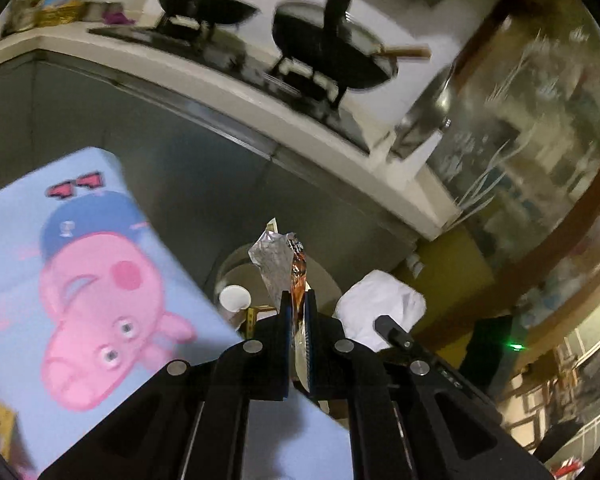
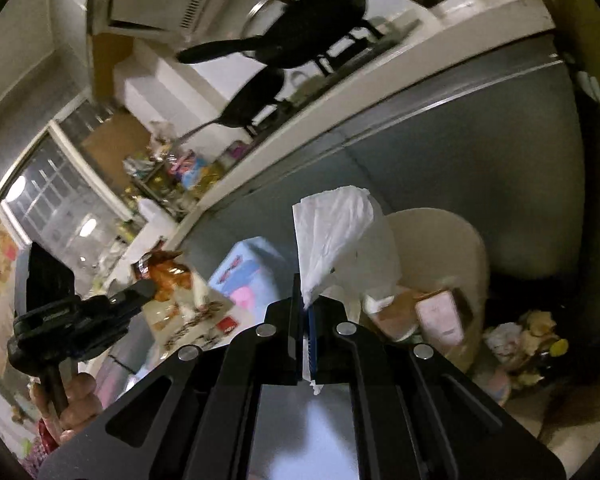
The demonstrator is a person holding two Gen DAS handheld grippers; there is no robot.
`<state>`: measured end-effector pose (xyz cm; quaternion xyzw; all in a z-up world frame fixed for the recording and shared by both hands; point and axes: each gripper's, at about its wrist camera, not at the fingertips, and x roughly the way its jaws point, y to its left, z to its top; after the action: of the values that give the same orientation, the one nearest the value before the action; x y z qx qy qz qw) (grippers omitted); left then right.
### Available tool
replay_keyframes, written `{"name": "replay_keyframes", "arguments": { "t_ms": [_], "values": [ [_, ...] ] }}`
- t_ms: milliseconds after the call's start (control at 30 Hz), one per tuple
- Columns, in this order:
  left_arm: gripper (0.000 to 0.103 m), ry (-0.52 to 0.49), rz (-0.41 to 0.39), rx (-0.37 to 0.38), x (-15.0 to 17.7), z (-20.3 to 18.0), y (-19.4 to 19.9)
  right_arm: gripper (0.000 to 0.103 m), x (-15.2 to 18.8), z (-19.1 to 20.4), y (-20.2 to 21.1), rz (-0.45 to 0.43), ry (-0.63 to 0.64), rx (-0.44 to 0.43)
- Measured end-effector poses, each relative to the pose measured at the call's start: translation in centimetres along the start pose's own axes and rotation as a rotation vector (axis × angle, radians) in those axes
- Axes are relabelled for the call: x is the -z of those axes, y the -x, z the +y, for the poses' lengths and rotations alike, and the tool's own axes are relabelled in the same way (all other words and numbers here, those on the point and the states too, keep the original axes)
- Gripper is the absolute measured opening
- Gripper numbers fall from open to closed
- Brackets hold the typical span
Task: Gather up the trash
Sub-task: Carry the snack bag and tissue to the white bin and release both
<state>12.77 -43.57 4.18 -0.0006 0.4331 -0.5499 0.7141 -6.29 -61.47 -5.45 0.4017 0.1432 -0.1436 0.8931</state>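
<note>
Both views are tilted and smeared, so the 2 black pans (image 1: 332, 56) on the stove along the white counter (image 1: 228, 80) read only as dark shapes, and the clutter at the counter's far end is too blurred to name. In the left wrist view the left gripper (image 1: 299, 312) has its jaws drawn narrow on a crumpled snack wrapper (image 1: 280, 264), silver inside and orange outside; the wrapper's top stands straight up past the fingertips, while its lower end is hidden between the pads. Beyond and just below the tips sits a round trash bin (image 1: 236, 268), mostly covered by the wrapper and the gripper body, with a white paper cup (image 1: 235, 297) showing at its rim to the left of the tips. To the left lies a light blue box with a pink cartoon pig (image 1: 80, 280), cut off by the frame edge. To the right of the tips the white tissue (image 1: 384, 304) and the black tip of the right gripper (image 1: 392, 330) show. In the right wrist view the right gripper (image 2: 306, 304) is closed tight on that tissue (image 2: 336, 232), which fans up above the tips, a small tail poking out behind the pads. The cream bin (image 2: 452, 248) stands directly ahead and slightly right, partly hidden by the tissue, with cups and a pink carton inside. Far left, the left gripper (image 2: 140, 292) holds the wrapper (image 2: 168, 276) over the blue box.
</note>
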Motion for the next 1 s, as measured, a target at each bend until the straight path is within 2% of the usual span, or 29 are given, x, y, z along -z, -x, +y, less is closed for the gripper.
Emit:
{"name": "replay_keyframes", "arguments": {
  "t_ms": [100, 267, 300, 333, 367, 400, 467, 533, 667, 767, 833, 900, 1000],
  "values": [
    [0.006, -0.019, 0.042, -0.038, 0.2, -0.1, -3.4, 0.002, 0.1, -1.7, -0.9, 0.030, -0.002, 0.032],
    [0.009, -0.046, 0.069, -0.112, 0.6, -0.1, -6.8, 0.005, 0.4, -2.5, -2.9, 0.074, -0.005, 0.061],
    [0.014, -0.049, 0.074, -0.135, 0.7, -0.1, -7.3, 0.006, 0.4, -2.6, -3.4, 0.084, -0.009, 0.063],
    [0.035, -0.048, 0.080, -0.154, 0.7, -0.1, -7.5, 0.008, 0.3, -2.7, -3.9, 0.095, -0.014, 0.066],
    [0.056, -0.041, 0.086, -0.176, 0.9, 0.1, -7.9, 0.018, 0.4, -2.8, -4.4, 0.111, -0.022, 0.069],
    [0.061, -0.034, 0.083, -0.190, 0.9, 0.1, -8.1, 0.036, 0.4, -2.9, -4.6, 0.117, -0.027, 0.073],
    [0.062, -0.021, 0.074, -0.188, 0.8, 0.1, -7.7, 0.052, 0.3, -2.8, -4.4, 0.096, -0.035, 0.079],
    [0.062, -0.010, 0.059, -0.180, 0.5, 0.1, -6.7, 0.052, -0.1, -2.2, -3.8, 0.067, -0.025, 0.071],
    [0.062, 0.022, -0.051, -0.120, -0.6, -1.0, -1.6, 0.052, -1.3, -0.5, -1.9, -0.012, -0.005, 0.044],
    [0.062, 0.021, -0.096, -0.080, 0.3, -2.0, 1.5, 0.052, -2.1, 1.1, -0.1, -0.086, 0.024, 0.021],
    [0.062, 0.009, -0.106, -0.064, 1.6, -2.5, 3.2, 0.052, -2.2, 2.2, 0.3, -0.104, 0.069, 0.032],
    [0.062, 0.003, -0.104, -0.060, 3.3, -2.5, 4.5, 0.057, -2.2, 3.1, -0.4, -0.076, 0.117, 0.052],
    [0.062, -0.004, -0.089, -0.067, 5.1, -1.9, 6.1, 0.057, -1.5, 2.9, -3.5, 0.071, 0.130, 0.093]
  ]
}}
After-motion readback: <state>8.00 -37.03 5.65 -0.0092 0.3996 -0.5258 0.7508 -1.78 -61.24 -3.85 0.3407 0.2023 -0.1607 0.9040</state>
